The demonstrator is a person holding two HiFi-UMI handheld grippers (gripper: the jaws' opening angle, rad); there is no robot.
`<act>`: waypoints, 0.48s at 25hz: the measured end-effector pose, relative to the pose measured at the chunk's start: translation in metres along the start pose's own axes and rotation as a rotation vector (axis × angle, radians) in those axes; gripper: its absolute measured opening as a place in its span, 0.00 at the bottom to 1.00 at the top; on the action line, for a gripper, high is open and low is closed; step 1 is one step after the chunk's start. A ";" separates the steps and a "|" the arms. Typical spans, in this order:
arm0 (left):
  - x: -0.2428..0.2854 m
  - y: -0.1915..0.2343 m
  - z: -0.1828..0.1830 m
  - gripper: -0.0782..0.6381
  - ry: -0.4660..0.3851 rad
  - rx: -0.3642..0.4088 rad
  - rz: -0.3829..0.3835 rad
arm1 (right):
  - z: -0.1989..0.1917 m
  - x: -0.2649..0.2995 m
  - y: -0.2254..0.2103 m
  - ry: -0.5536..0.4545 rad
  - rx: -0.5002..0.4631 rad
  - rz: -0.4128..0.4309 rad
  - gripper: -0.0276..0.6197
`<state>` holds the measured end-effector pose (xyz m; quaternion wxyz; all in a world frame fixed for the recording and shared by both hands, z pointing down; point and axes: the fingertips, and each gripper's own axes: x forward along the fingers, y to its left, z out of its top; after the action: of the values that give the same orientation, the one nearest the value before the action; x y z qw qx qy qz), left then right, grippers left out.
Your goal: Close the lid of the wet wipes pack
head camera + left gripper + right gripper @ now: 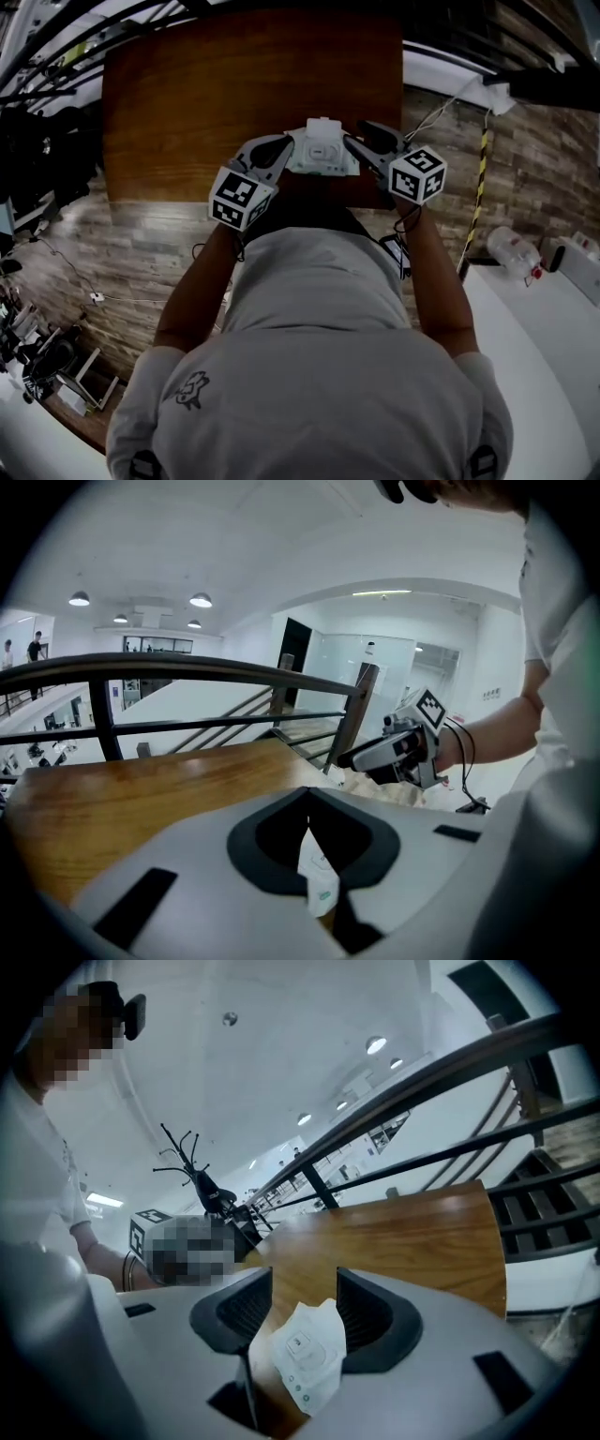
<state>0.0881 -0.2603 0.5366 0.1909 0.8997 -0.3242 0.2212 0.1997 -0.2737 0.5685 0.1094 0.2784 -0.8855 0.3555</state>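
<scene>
A white wet wipes pack [322,152] lies at the near edge of the brown wooden table [234,94], and a white flap sticks out at its far side. My left gripper [289,148] is at the pack's left end. In the left gripper view its jaws [307,794] meet at the tips, and the pack [319,878] shows through the narrow slit behind them. My right gripper [354,142] is at the pack's right end. Its jaws [305,1302] stand apart with the pack [305,1358] between them, and the pads do not touch it.
A dark metal railing [187,667] runs behind the table's far edge. The person's torso [319,281] is close to the near edge. A yellow-black striped pole [480,187] and a white counter with a plastic bottle [514,251] stand to the right. The floor is wood plank.
</scene>
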 end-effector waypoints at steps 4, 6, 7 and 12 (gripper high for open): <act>0.012 0.005 -0.030 0.13 0.056 -0.033 -0.018 | -0.025 0.017 -0.020 0.058 0.072 -0.012 0.35; 0.019 0.007 -0.046 0.13 0.083 -0.052 -0.026 | -0.036 0.025 -0.027 0.081 0.094 -0.014 0.36; 0.021 0.009 -0.054 0.13 0.095 -0.060 -0.030 | -0.040 0.028 -0.030 0.090 0.104 -0.016 0.36; 0.032 0.014 -0.076 0.13 0.138 -0.083 -0.047 | -0.054 0.040 -0.043 0.122 0.148 -0.026 0.36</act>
<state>0.0798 -0.2492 0.6189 0.2551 0.8810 -0.2977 0.2647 0.1917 -0.2786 0.6477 0.1472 0.2749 -0.8449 0.4347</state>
